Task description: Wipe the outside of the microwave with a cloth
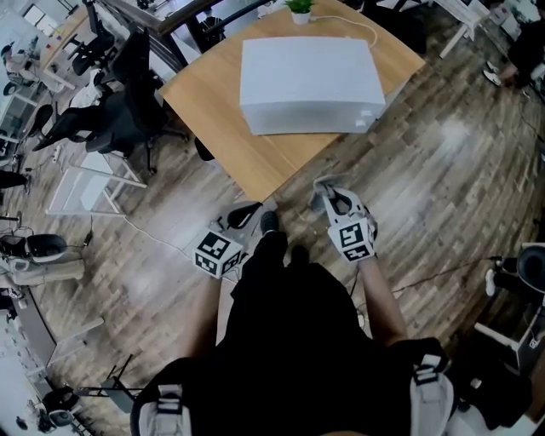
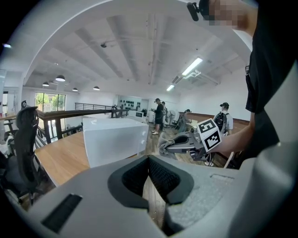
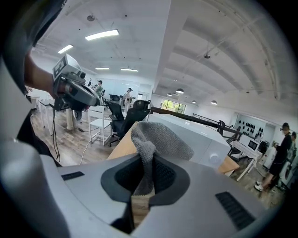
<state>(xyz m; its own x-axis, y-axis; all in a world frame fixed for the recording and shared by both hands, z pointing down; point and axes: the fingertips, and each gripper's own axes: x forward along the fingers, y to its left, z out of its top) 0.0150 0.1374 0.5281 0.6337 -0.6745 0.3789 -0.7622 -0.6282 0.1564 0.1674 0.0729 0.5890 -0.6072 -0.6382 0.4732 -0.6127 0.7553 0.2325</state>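
Head view steeply down; gripper views toward microwave (image 1: pixel 308 72)

Rough knit cloth (image 3: pixel 160 139), smooth wooden table (image 1: pixel 213 94)

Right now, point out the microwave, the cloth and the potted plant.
microwave (image 1: pixel 306 77), head view, its white top.
cloth (image 3: pixel 160 139), right gripper view, its grey upper fold.
potted plant (image 1: pixel 300 6), head view, its green leaves.

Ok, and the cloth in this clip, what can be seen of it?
The grey knitted cloth looks soft and coarsely textured. It is pinched in the jaws of the right gripper. One narrow fold runs down between them while the rest bunches above the tips in a rounded flap. It is held in the air short of the white box-shaped microwave on the wooden table, and appears to touch nothing but the jaws.
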